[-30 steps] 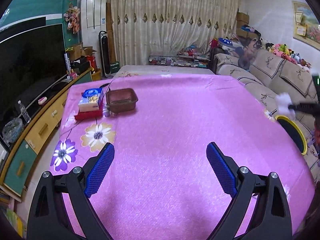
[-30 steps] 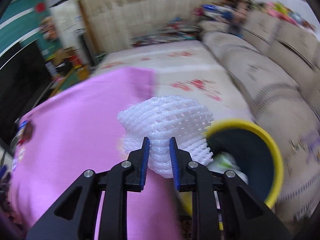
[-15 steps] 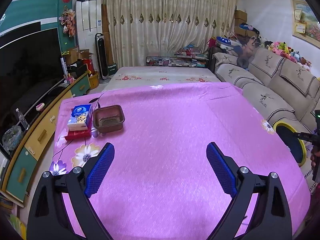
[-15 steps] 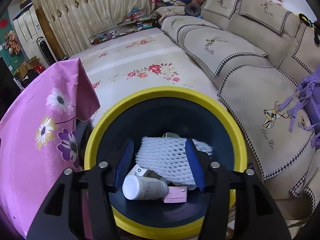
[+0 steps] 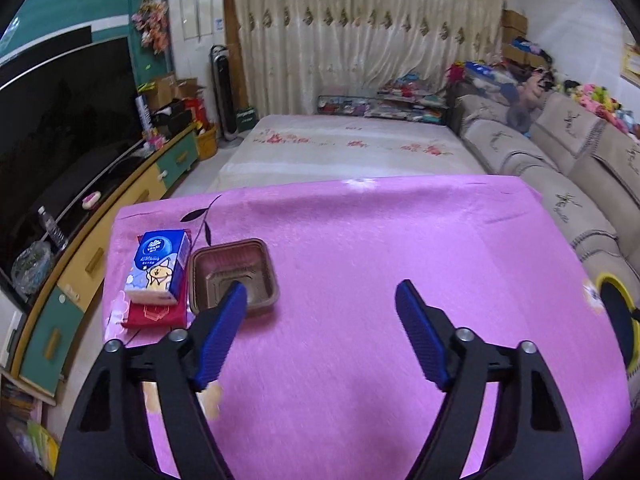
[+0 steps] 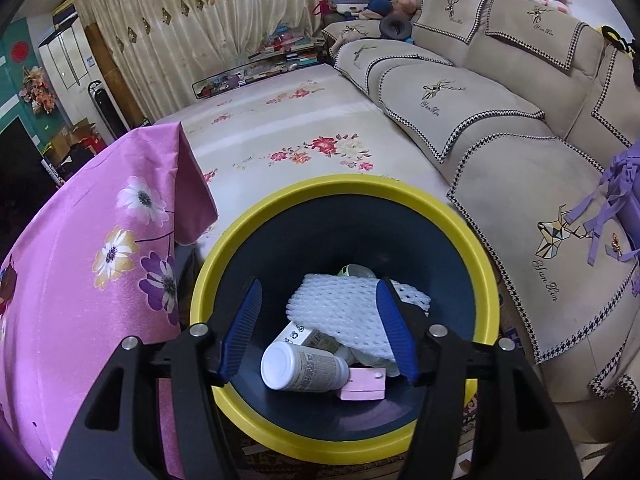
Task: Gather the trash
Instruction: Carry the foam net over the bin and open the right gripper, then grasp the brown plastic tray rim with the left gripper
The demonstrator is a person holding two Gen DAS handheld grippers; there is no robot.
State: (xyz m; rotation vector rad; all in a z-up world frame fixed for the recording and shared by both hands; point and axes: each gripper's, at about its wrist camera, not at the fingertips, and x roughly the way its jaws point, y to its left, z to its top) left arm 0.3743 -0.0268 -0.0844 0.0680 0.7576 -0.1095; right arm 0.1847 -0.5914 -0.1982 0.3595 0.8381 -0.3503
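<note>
The right gripper (image 6: 318, 328) hangs over the round, yellow-rimmed bin (image 6: 476, 256), its ribbed blue jaws spread apart and holding nothing. Inside the dark bin lies the white foam net (image 6: 340, 316), a soft mesh sleeve, resting on a white plastic bottle (image 6: 304, 368) and a flat pink box (image 6: 362, 388). The left gripper (image 5: 320, 334) is above the table (image 5: 380, 240), which is draped in smooth pink floral cloth, its jaws likewise wide apart and empty. Near the table's left edge sit a square brown plastic tray (image 5: 256, 256) and, just beside it, a blue tissue pack (image 5: 158, 266) lying on a red packet (image 5: 154, 314).
</note>
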